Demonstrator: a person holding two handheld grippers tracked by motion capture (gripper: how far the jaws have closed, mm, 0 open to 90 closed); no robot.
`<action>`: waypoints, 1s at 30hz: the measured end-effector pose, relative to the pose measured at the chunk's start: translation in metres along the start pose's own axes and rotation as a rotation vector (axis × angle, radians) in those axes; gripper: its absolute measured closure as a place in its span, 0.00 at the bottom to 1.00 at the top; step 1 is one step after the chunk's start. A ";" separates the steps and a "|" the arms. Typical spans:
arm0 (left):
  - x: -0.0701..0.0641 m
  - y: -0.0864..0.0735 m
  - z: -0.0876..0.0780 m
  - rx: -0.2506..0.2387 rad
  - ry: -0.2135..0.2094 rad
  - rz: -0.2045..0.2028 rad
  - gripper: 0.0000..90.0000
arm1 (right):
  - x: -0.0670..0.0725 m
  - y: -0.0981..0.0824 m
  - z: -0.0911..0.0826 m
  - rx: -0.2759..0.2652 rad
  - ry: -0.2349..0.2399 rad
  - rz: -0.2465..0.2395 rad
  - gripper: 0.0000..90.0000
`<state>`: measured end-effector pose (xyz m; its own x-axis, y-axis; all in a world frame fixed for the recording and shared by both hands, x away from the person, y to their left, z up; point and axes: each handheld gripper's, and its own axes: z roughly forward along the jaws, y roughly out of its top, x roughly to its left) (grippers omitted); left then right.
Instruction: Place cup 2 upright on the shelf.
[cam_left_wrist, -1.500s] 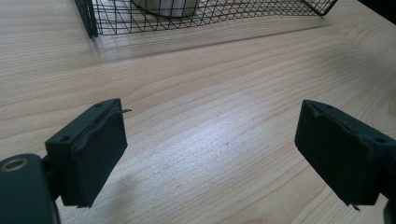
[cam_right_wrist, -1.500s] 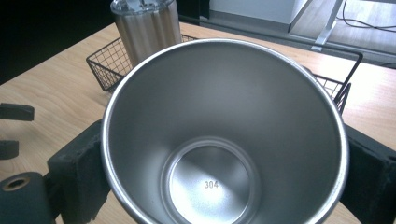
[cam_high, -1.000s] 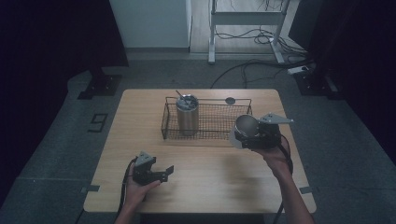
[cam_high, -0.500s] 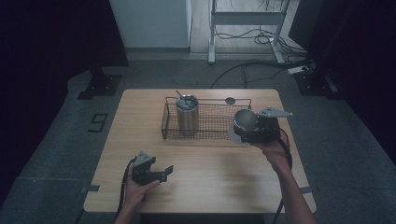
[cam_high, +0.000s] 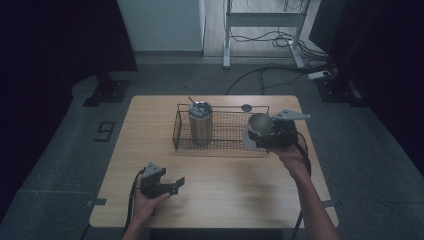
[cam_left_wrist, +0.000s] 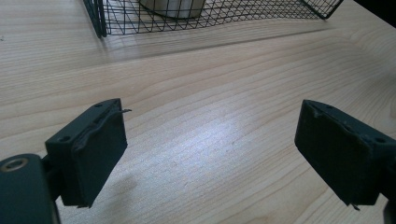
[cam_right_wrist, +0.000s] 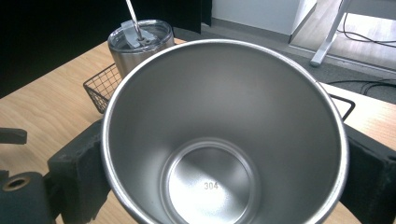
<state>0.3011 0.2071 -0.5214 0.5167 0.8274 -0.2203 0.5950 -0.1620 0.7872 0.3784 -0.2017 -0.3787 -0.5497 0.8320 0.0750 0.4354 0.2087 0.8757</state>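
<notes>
An open, empty steel cup (cam_right_wrist: 210, 116) sits between the jaws of my right gripper (cam_right_wrist: 224, 154), which is shut on its sides. In the high view this cup (cam_high: 260, 122) and right gripper (cam_high: 266, 136) hang at the right end of a black wire basket (cam_high: 225, 131). A lidded steel tumbler (cam_high: 200, 122) with a straw stands upright in the basket's left end. My left gripper (cam_high: 176, 185) rests low over the table near the front left, jaws wide open with nothing between them (cam_left_wrist: 210, 149).
The wooden table (cam_high: 225, 200) has bare surface in front of the basket. A small dark round disc (cam_high: 246, 107) lies behind the basket. The basket's mesh wall (cam_left_wrist: 210, 16) runs just ahead of the left gripper. The floor beyond holds cables and a metal stand.
My right gripper has carried the cup left and away from me, from beside the basket to its right end. The left gripper has stayed in place.
</notes>
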 end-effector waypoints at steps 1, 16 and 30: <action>0.000 0.000 0.000 0.000 0.000 0.000 0.10 | 0.000 0.001 0.001 0.003 -0.001 0.001 0.07; 0.001 0.000 -0.001 -0.007 0.004 0.001 0.11 | -0.008 0.009 0.015 0.021 -0.004 0.000 0.07; 0.000 0.000 0.000 0.002 0.023 0.016 0.11 | -0.017 0.019 0.025 0.037 -0.018 0.016 0.07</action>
<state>0.3008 0.2075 -0.5213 0.5121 0.8366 -0.1947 0.5881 -0.1762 0.7894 0.4139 -0.1993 -0.3755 -0.5298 0.8443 0.0798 0.4702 0.2141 0.8562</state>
